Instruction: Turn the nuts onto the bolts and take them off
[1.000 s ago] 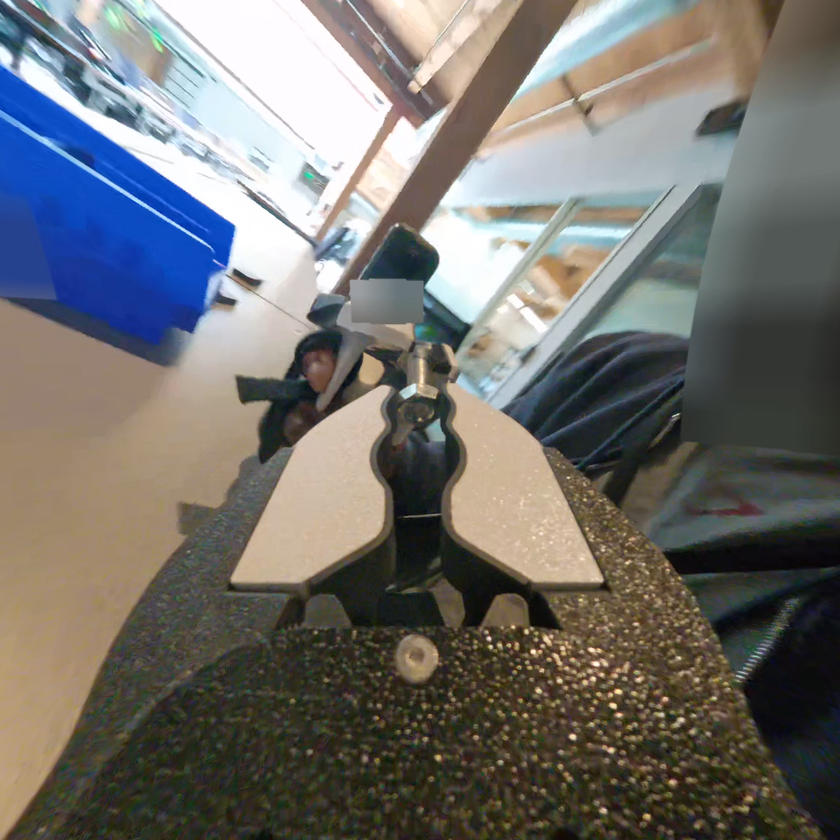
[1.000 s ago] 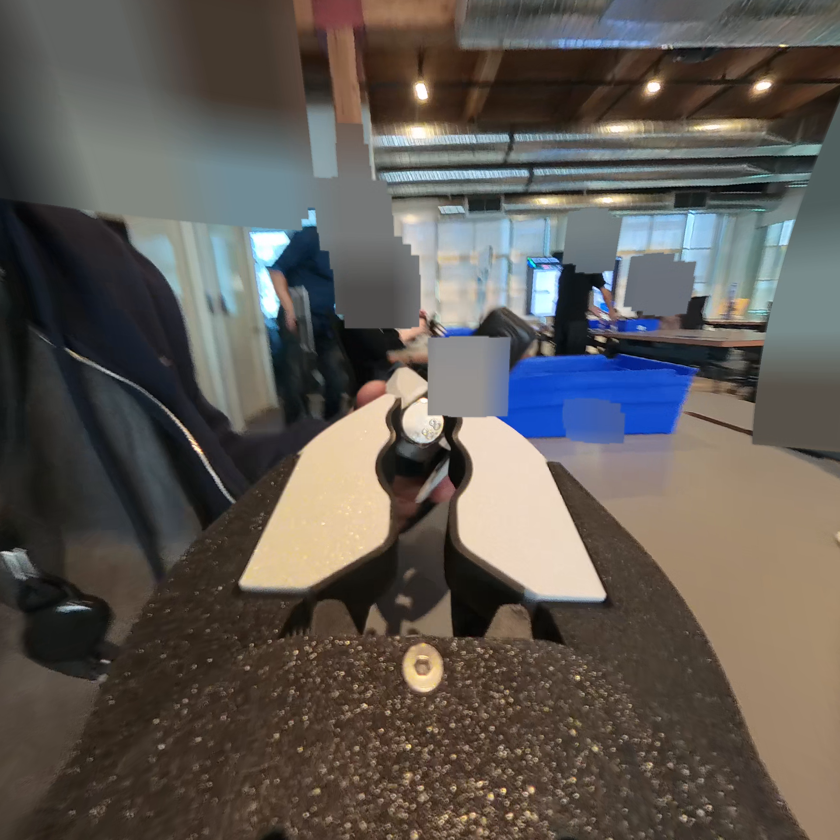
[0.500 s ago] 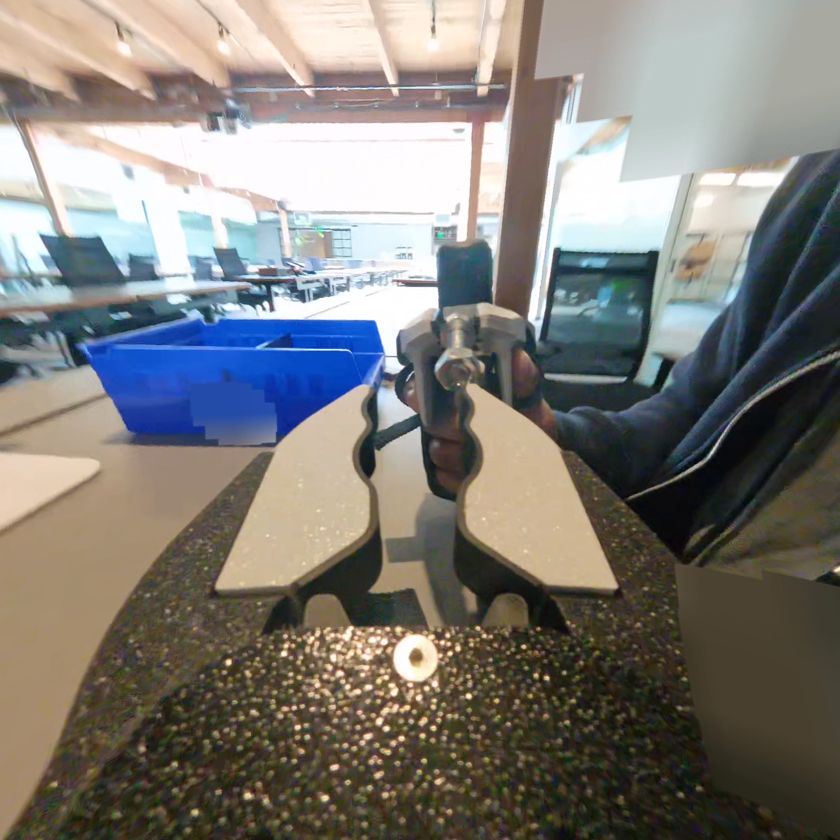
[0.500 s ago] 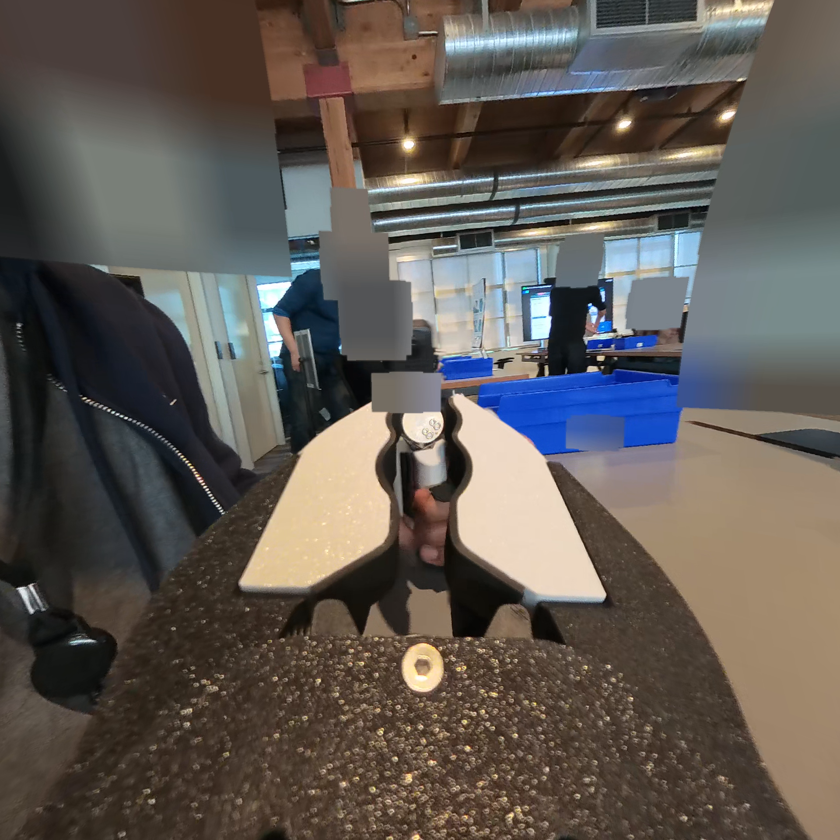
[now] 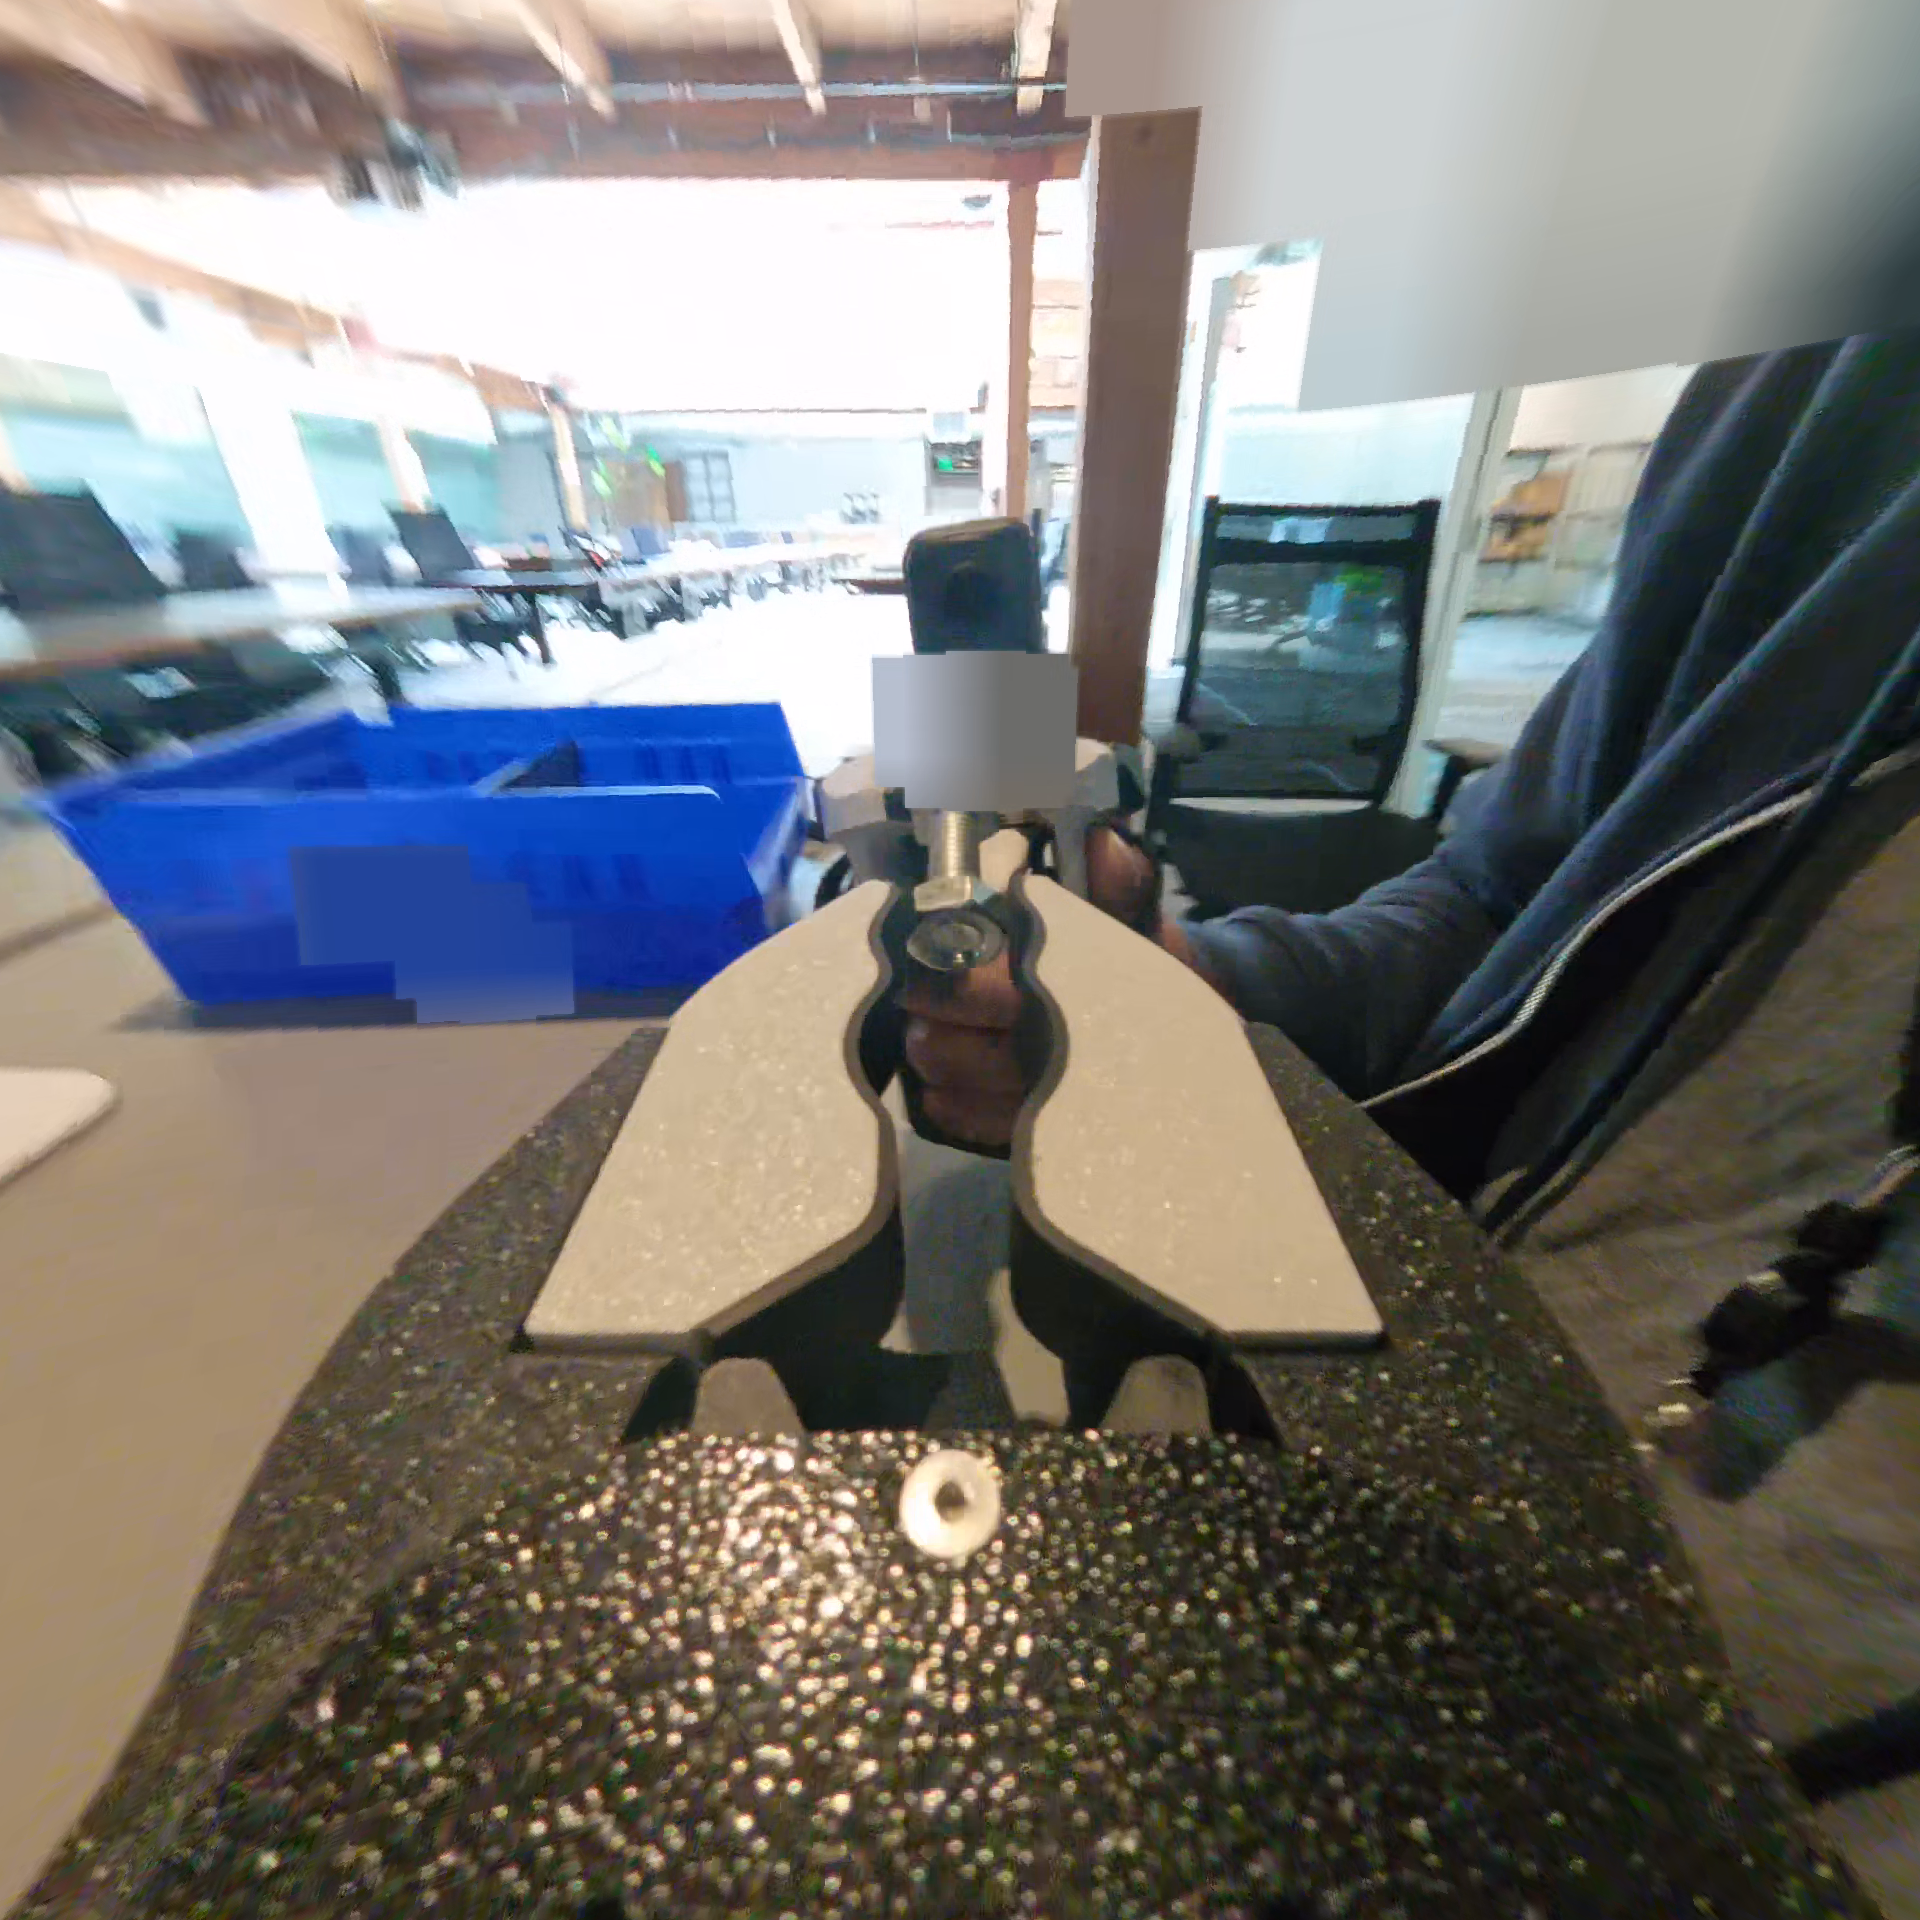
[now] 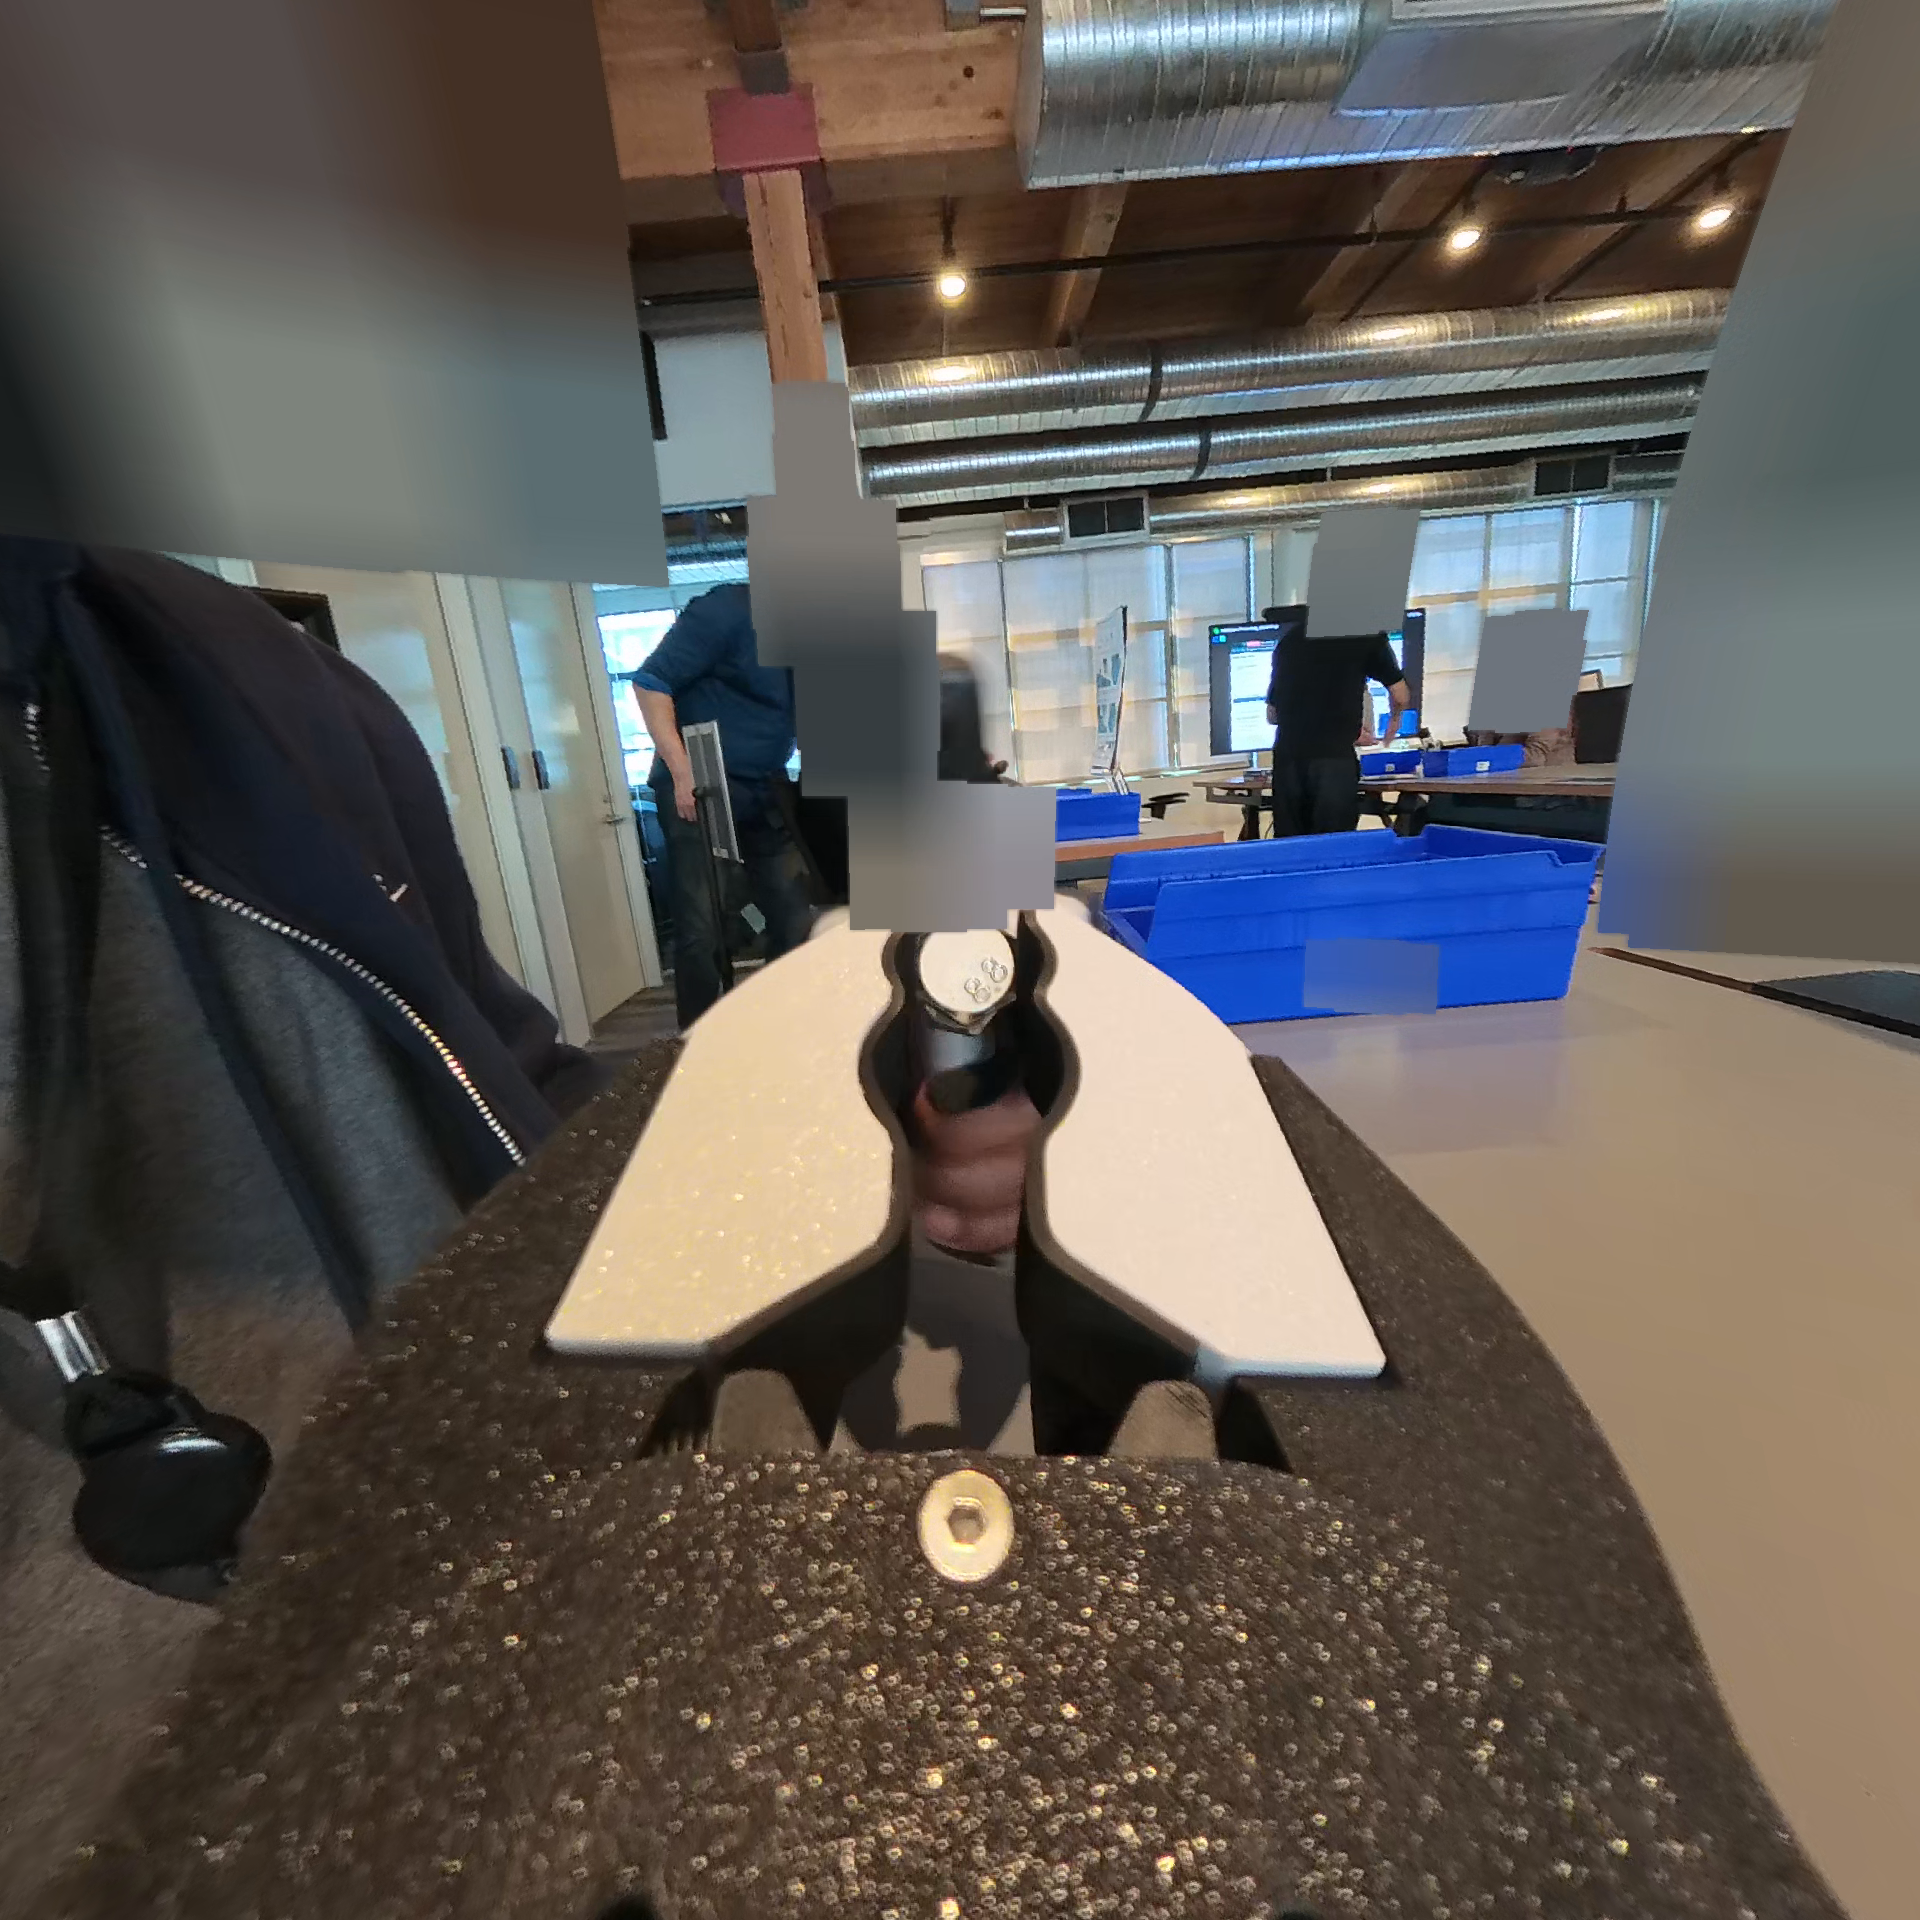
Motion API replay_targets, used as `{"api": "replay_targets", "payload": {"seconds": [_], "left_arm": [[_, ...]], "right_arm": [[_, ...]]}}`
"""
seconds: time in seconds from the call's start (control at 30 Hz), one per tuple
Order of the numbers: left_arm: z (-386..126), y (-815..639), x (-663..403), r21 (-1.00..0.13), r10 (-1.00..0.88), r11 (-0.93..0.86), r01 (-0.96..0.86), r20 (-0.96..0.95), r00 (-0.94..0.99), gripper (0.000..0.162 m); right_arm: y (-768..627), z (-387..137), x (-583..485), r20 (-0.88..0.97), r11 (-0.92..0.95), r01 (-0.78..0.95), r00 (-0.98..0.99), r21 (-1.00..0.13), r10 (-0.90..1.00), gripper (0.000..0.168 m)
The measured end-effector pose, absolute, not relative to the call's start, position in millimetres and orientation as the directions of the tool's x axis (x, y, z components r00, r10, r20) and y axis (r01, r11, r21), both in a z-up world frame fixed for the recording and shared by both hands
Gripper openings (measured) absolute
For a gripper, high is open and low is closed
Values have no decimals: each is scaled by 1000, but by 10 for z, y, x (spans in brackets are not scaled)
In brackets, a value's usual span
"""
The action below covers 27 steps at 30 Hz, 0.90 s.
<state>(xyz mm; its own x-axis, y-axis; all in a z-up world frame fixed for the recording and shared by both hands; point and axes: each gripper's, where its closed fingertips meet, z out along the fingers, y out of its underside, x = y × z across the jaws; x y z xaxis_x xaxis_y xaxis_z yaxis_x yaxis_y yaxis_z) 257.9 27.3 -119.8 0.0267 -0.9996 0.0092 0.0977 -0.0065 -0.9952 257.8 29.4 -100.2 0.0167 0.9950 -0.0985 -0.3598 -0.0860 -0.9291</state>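
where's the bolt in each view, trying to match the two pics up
Left wrist view: the bolt sits just above centre, its threaded shank running toward the left gripper, nut on it.
Right wrist view: its hex head faces the camera between the right gripper tips.
Shared landmark: the blue bin on the table.

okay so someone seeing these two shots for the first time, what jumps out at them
Dead centre in both views, the two grippers meet nose to nose: the left gripper is closed on a steel nut on the threaded bolt, whose head the right gripper clamps. Behind them a bright blue bin sits on the grey table.
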Motion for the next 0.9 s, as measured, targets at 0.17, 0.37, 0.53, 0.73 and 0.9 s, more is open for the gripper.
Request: {"api": "replay_targets", "payload": {"seconds": [0.17, 0.37, 0.53, 0.73, 0.9], "left_arm": [[-1199, 215, 2512, -798, -781, -599, 65, 565, -267, 18], [-1247, 259, 2454, -590, -538, -806, 46, 698, -472, 18], [-1232, 265, 2450, -595, -542, -802, 55, 684, -488, 18], [-1148, 449, 2342, -603, -618, -771, 204, 634, -464, 21], [-1134, 499, 2375, -958, -993, -91, 272, 107, 43, 20]], "right_arm": [[244, -1044, 2528, -37, -24, -306, 37, -952, 999, 18], [255, -1116, 2446, 62, 89, -207, 132, -974, 989, 17], [258, -1106, 2454, 73, 104, -212, 149, -972, 986, 17], [316, -1009, 2575, -1, 41, -304, 135, -952, 991, 17], [348, -980, 2636, -63, -25, -359, 94, -933, 994, 17]]}}
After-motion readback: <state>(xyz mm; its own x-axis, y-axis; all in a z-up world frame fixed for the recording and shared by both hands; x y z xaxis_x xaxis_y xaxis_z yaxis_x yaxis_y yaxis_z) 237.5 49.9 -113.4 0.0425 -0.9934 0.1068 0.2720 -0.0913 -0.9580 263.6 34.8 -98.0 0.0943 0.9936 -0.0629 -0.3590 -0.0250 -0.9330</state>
